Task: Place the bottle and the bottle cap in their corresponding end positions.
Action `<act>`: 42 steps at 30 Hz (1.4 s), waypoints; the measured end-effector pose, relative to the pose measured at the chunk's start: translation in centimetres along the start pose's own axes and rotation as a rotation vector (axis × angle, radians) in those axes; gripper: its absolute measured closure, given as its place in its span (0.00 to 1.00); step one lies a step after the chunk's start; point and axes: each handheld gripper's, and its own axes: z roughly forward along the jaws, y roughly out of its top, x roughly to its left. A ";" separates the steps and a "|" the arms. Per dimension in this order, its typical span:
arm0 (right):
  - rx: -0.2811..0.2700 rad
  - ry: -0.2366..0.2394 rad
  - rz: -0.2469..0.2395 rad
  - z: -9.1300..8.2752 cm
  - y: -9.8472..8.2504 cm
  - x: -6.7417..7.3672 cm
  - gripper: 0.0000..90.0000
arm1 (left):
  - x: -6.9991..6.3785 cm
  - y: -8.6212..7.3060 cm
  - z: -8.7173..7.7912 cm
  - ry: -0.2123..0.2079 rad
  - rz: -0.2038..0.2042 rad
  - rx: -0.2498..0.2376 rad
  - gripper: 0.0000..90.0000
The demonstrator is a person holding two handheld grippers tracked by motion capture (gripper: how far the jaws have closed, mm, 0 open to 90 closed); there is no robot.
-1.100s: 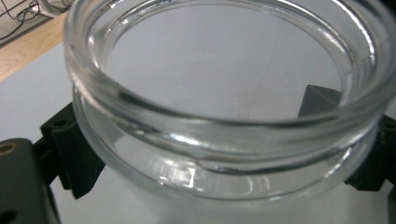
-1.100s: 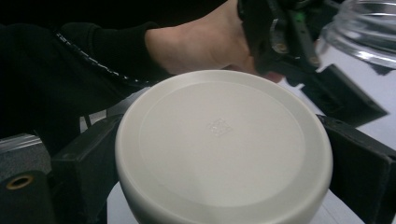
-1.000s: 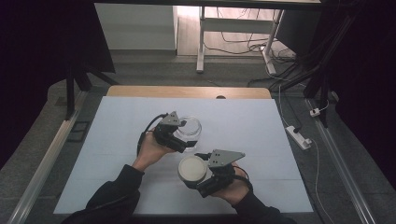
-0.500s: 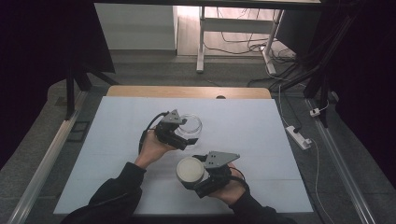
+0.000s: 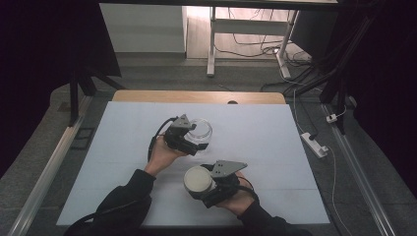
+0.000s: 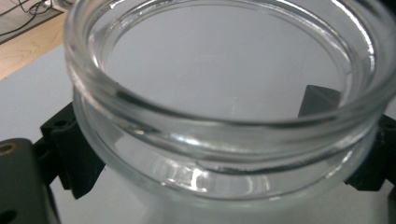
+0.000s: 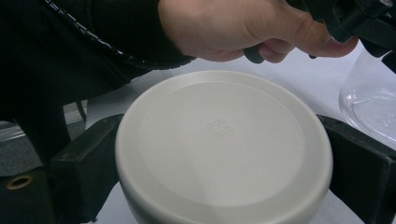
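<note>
Glass jar (image 6: 224,121) clamped in left hand-held gripper (image 5: 189,142); right hand-held gripper (image 5: 204,189) grips white lid (image 7: 224,144).

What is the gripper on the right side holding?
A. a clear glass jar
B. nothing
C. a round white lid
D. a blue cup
C: the right gripper has its two black jaws pressed against the sides of a round white lid, while the clear glass jar sits in the left gripper.

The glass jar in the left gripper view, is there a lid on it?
No, the glass jar is open at its mouth, with the bare rim in view.
</note>
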 end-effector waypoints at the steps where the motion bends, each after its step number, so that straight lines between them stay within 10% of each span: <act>1: 0.002 -0.003 0.002 0.1 -0.1 -0.1 0.08 | 0.1 -0.1 0.1 0.000 0.000 0.002 0.08; 42: 0.130 -0.057 0.022 3.8 -2.7 -2.5 0.08 | 2.0 -2.0 2.7 0.095 -0.024 0.014 0.08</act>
